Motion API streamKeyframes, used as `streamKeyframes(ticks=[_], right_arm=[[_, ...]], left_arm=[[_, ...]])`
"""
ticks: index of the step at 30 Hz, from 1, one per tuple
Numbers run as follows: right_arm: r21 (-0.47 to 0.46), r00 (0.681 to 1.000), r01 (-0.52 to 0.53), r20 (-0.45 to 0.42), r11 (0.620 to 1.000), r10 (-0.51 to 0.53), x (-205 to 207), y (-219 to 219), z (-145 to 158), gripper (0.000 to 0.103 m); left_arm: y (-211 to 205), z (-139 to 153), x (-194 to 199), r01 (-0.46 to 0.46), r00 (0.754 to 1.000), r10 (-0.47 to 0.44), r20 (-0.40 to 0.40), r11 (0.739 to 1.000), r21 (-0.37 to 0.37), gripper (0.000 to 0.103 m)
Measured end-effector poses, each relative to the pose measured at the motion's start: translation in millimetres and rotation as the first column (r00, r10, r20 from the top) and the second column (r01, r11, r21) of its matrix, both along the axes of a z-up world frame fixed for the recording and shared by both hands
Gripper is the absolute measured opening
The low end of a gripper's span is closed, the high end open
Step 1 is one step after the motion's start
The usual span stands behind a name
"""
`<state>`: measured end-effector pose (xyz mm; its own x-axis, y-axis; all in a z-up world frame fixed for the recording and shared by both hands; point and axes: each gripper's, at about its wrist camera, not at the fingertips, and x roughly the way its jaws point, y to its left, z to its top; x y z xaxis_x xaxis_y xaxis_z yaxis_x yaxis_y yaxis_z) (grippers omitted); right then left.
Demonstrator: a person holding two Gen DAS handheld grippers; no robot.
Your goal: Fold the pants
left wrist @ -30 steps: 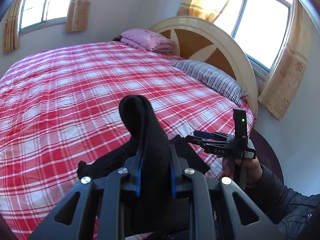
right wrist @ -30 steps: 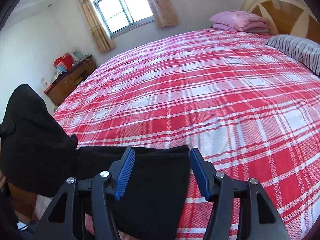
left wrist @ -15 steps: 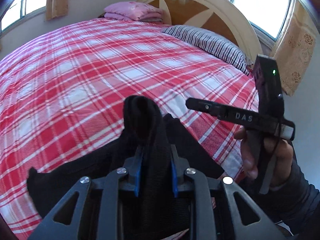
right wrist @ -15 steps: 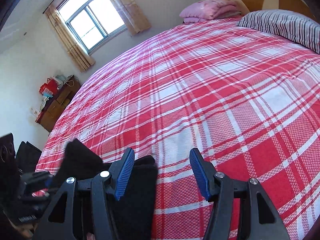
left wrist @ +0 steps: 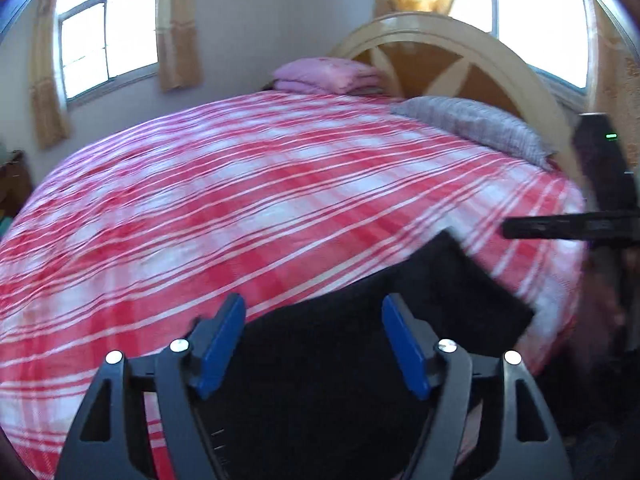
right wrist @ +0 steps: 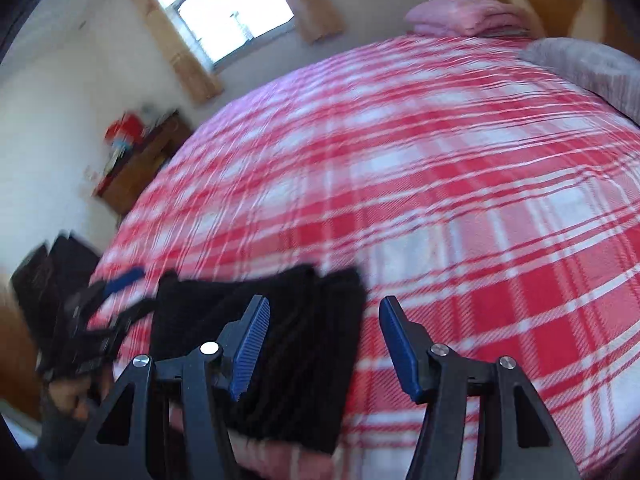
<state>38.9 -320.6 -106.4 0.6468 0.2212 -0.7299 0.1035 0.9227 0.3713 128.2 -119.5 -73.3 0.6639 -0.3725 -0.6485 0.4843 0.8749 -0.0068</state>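
As left claw [left wrist: 314, 344] gapes, black pants [left wrist: 400, 312] beneath, untouched.

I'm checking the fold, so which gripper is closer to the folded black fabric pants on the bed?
Left. The left gripper, jaws just opened, hovers right over the folded black fabric pants; the right gripper, open, sits mostly over the red plaid bedsheet beside them.

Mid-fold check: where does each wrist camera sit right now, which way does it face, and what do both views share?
Left wrist: on the open left gripper, facing the headboard over the black pants; right gripper at right.
Right wrist: on the open right gripper, facing the window; left gripper and a hand at left.
Shared: pants, plaid bed, pink bedding, striped pillow.
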Motion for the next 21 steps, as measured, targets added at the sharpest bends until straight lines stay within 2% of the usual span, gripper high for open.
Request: streamKeyframes(ticks=[2, 4, 5, 6, 7, 8, 9, 11, 13, 15, 18, 21], right_arm=[[-0.019, 0.995, -0.095, -0.042, 0.995, 0.094, -6, 27, -7, 0.059], [-0.035, 0.986, -0.145, -0.085, 0.989, 0.142, -10, 43, -18, 0.059], [-0.049, 0.983, -0.155, -0.107, 0.987, 0.149, -11, 49, -24, 0.055], [-0.08, 0.983, -0.153, -0.118, 0.985, 0.143, -11, 52, -28, 0.036], [-0.099, 0.985, -0.142, -0.116, 0.985, 0.131, -11, 51, -30, 0.027], [-0.093, 0.987, -0.128, -0.108, 0.987, 0.118, -12, 47, -30, 0.026], [-0.071, 0.989, -0.116, -0.098, 0.991, 0.109, -14, 39, -29, 0.02], [-0.098, 0.991, -0.098, -0.1, 0.99, 0.088, -21, 32, -24, 0.011], [-0.121, 0.989, -0.098, -0.126, 0.988, 0.083, -22, 30, -29, 0.011], [-0.133, 0.985, -0.1, -0.153, 0.986, 0.079, -22, 27, -38, 0.011], [-0.164, 0.984, -0.113, -0.158, 0.98, 0.087, -21, 31, -38, 0.012], [-0.223, 0.984, -0.127, -0.153, 0.967, 0.094, -23, 39, -31, 0.013]], left_arm=[[24, -16, 4, -0.078, 0.997, 0.078, -0.018, 0.997, 0.023, 0.073], [37, -30, 7, -0.121, 0.991, 0.122, -0.053, 0.993, 0.018, 0.073], [45, -36, 10, -0.141, 0.987, 0.141, -0.079, 0.99, 0.006, 0.073], [50, -42, 12, -0.152, 0.983, 0.15, -0.102, 0.988, -0.008, 0.073], [51, -44, 13, -0.156, 0.982, 0.153, -0.112, 0.988, -0.016, 0.073], [53, -46, 14, -0.159, 0.981, 0.155, -0.117, 0.987, -0.028, 0.074], [49, -48, 16, -0.162, 0.981, 0.158, -0.113, 0.986, -0.028, 0.076], [47, -52, 17, -0.184, 0.978, 0.183, -0.099, 0.983, -0.005, 0.093], [46, -58, 19, -0.2, 0.976, 0.2, -0.083, 0.98, 0.011, 0.1], [49, -67, 24, -0.218, 0.971, 0.219, -0.101, 0.976, 0.017, 0.103], [57, -70, 29, -0.245, 0.961, 0.239, -0.139, 0.969, -0.024, 0.103], [58, -58, 28, -0.266, 0.961, 0.263, -0.089, 0.964, -0.022, 0.103]])
